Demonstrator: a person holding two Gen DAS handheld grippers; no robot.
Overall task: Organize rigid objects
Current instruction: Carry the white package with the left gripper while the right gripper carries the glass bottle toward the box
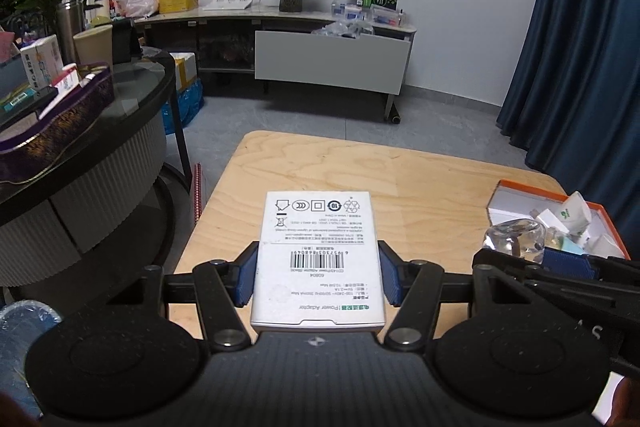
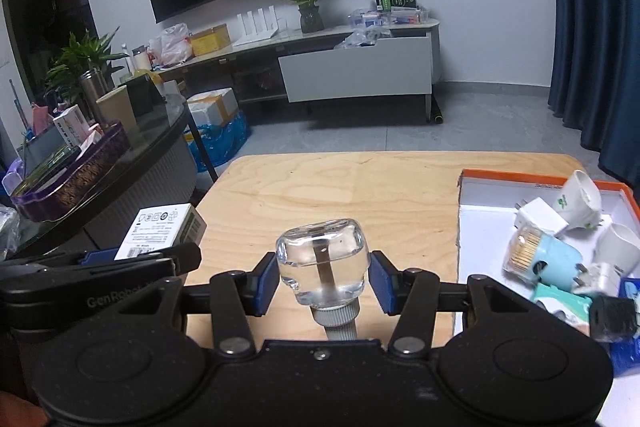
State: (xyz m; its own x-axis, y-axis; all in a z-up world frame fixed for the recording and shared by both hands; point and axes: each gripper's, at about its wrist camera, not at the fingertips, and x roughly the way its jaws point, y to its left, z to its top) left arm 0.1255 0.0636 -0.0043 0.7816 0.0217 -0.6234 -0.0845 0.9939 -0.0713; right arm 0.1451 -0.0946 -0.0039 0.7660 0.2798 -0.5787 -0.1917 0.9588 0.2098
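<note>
My left gripper [image 1: 317,273] is shut on a white power adapter box [image 1: 318,259], barcode side up, held over the wooden table [image 1: 420,179]. My right gripper [image 2: 323,277] is shut on a clear glass bottle [image 2: 323,259] with a grey screw cap, base pointing away. The bottle also shows in the left wrist view [image 1: 514,241], and the white box shows in the right wrist view [image 2: 160,229] at the left. An orange-rimmed open box [image 2: 480,211] on the table's right holds several white plugs, a pale blue toothpick holder [image 2: 540,259] and small items.
A dark round table [image 1: 132,115] with a purple tray and cartons stands to the left. A TV stand [image 1: 332,59] with plant, router and boxes lies ahead across the grey floor. Blue curtains [image 1: 580,47] hang at the right.
</note>
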